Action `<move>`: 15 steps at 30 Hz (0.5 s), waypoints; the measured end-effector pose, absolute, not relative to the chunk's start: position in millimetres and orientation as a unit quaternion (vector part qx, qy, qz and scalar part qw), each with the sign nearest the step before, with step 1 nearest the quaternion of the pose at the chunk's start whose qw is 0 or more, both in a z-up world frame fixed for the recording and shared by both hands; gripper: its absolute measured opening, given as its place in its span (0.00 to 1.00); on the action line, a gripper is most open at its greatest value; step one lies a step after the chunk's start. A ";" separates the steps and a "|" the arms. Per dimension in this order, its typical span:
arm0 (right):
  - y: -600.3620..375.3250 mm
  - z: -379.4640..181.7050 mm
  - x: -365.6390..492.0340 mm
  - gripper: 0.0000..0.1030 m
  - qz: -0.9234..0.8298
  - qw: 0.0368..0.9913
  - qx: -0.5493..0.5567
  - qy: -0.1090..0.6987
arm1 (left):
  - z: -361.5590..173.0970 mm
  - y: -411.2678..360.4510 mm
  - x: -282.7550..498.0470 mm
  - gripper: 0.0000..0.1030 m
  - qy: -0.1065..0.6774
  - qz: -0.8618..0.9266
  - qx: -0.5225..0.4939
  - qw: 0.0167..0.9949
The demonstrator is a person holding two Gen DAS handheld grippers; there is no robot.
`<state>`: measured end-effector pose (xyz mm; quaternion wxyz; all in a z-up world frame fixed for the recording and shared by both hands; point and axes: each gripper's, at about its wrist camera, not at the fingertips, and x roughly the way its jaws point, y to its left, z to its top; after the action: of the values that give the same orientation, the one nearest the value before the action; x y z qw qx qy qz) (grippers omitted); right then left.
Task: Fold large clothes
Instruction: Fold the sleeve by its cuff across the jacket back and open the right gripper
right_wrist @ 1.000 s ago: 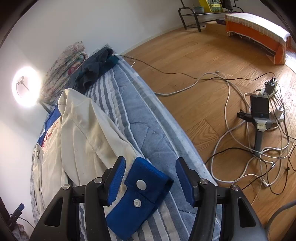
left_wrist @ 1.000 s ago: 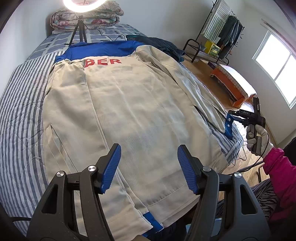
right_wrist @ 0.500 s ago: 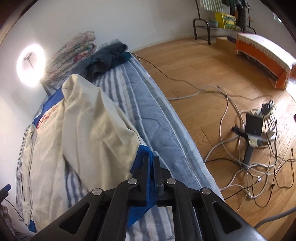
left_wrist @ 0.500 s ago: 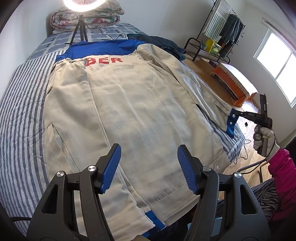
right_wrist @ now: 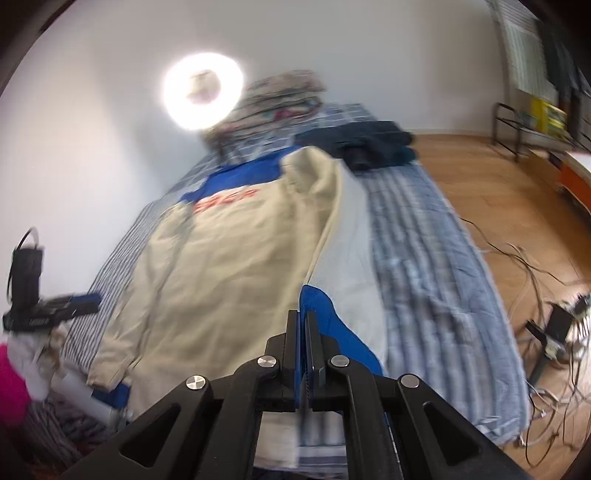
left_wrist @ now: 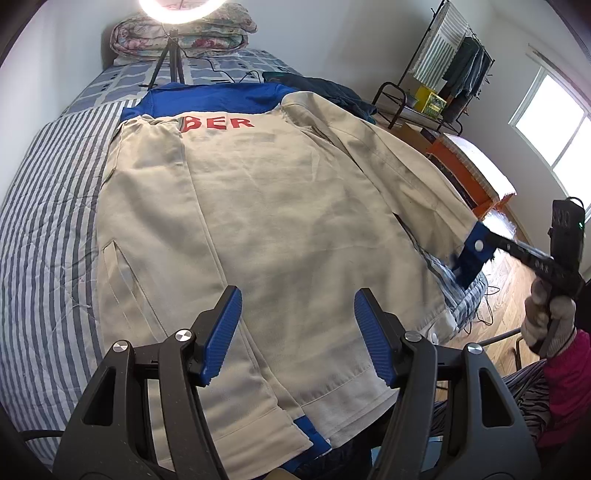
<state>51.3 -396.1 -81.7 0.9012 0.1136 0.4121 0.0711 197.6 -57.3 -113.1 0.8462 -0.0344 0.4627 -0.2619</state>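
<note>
- Jacket [left_wrist: 266, 206]: a large beige jacket with a blue collar and red letters lies spread flat, back side up, on the striped bed [left_wrist: 40, 229]. It covers most of the bed, with the collar at the far end and the hem at the near edge.
- Right sleeve [left_wrist: 402, 173]: it runs along the right side of the jacket body and is raised off the bed at its end, where its blue cuff [left_wrist: 471, 254] has a white snap button.
- Right gripper [right_wrist: 302, 325]: its jaws are clenched on the blue cuff, and the blue cloth shows between and beside the two black fingers. In the left wrist view this gripper is at the right edge, held by a gloved hand [left_wrist: 546, 317] with a pink sleeve.
- Left gripper [left_wrist: 297, 332]: its jaws are released, standing wide apart with nothing between them. It hovers above the near part of the jacket, close to the hem, and the blue pads [left_wrist: 221, 334] do not touch the cloth.
- Far end of the bed: a lit ring light [right_wrist: 203, 96] stands on a tripod, with a folded flowered quilt [left_wrist: 184, 33] behind it and dark clothes [right_wrist: 369, 142] lying on the far right of the bed.
- Floor on the right: wooden boards with many cables [right_wrist: 546, 302].
</note>
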 end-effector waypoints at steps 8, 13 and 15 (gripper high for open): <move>-297.9 -100.7 43.3 0.00 0.188 0.873 0.039 0.448 | -117.4 -50.7 199.8 0.63 0.473 -0.253 -0.052 0.842; -246.9 -135.1 28.4 0.00 0.252 0.832 -0.020 0.493 | -122.0 -48.3 201.7 0.63 0.481 -0.247 -0.064 0.839; -233.6 -152.3 23.4 0.00 0.264 0.815 -0.045 0.514 | -124.8 -48.0 202.6 0.63 0.486 -0.246 -0.069 0.836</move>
<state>23.4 -233.6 -152.3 0.8148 -0.0453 0.5141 0.2642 202.6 -48.0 -124.8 0.8358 -0.0688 0.4858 -0.2464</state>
